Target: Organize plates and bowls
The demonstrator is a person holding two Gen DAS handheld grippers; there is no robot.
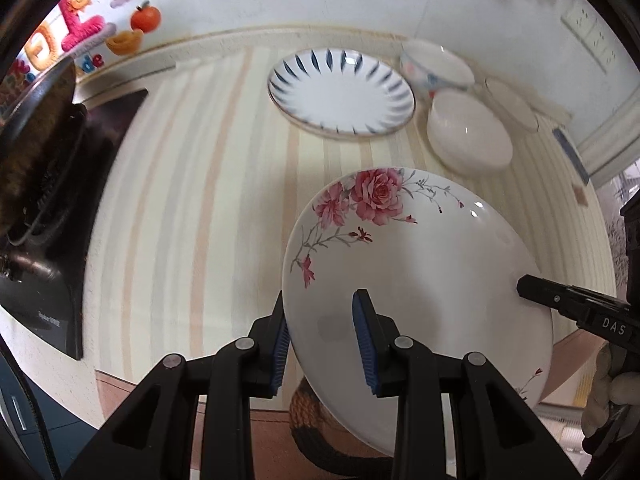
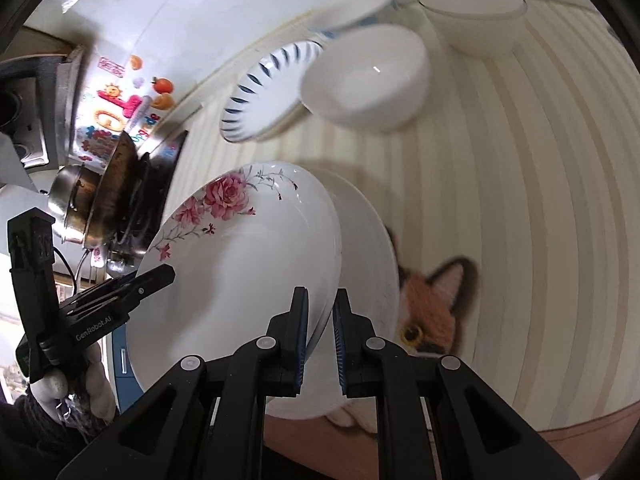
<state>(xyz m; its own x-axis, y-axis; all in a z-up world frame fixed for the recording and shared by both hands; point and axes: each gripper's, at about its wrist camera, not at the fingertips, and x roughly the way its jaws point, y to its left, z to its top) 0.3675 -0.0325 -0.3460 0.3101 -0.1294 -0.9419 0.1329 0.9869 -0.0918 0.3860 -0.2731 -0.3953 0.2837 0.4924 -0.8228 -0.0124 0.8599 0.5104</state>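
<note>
The left gripper (image 1: 322, 338) straddles the near rim of the rose plate (image 1: 420, 264), one blue pad under the rim and the other over the plate's face; whether the pads actually pinch it I cannot tell. The right gripper (image 2: 320, 340) straddles the opposite rim of the same plate (image 2: 248, 264), its pads just beside the edge with a thin gap showing, so its grip is also unclear. The plate is tilted and lifted off the striped counter (image 1: 192, 200), with a second white dish (image 2: 372, 264) nested right behind it in the right view.

Ahead of the left gripper the counter lies bare up to the blue-rayed plate (image 1: 340, 92). To that plate's right, close together, are a white bowl (image 1: 468, 136), a patterned bowl (image 1: 436, 68) and a small dish (image 1: 512, 104) by the wall.

Far left of the left gripper sit a black hob (image 1: 60, 240) and a dark pan (image 2: 116, 184). Wall stickers (image 1: 80, 24) show big letters, not fully readable. The right gripper's arm reads "DAS" (image 1: 614, 328); the left one reads "GenRobot.AI" (image 2: 94, 330). A gloved hand (image 2: 76, 392) holds it. A cat-face mat (image 2: 436, 312) lies just right of the right gripper, beneath the plates.
</note>
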